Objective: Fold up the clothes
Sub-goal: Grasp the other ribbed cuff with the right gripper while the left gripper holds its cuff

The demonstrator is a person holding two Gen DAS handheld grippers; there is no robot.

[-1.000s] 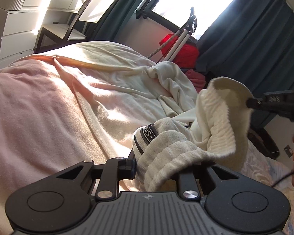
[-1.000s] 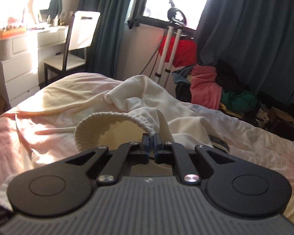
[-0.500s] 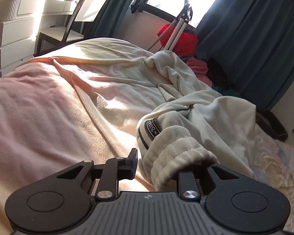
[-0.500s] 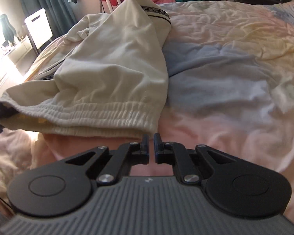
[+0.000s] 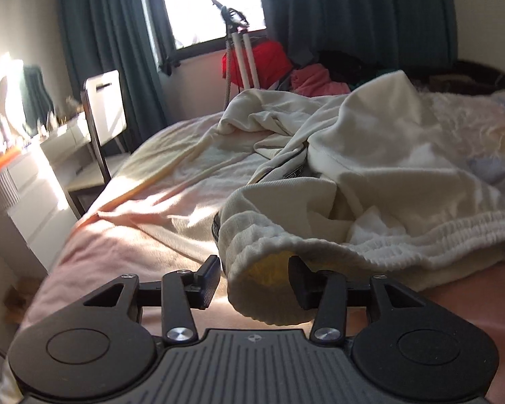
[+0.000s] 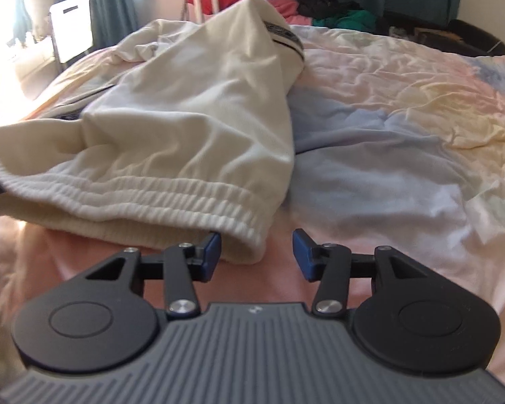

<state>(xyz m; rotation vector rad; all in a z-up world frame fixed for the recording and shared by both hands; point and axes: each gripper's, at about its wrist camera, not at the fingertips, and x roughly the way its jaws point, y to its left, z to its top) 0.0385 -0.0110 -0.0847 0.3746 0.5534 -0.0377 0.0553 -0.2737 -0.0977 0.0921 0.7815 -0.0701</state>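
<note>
- I've let go; left gripper (image 5: 254, 281) and right gripper (image 6: 256, 254) now stand spread at the cream trousers' (image 6: 192, 128) waistband (image 6: 171, 195)
- Trousers rest on the bed (image 6: 404, 141); waistband end laid, I judge

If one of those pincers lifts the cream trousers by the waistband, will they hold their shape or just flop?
Probably flop: the cream trousers already lie in soft folds and drape over the bed. The ribbed waistband looks thicker, so it should give the fingers a firmer hold. The fleecy cloth seems unlikely to slip, though the legs would likely trail behind.
</note>
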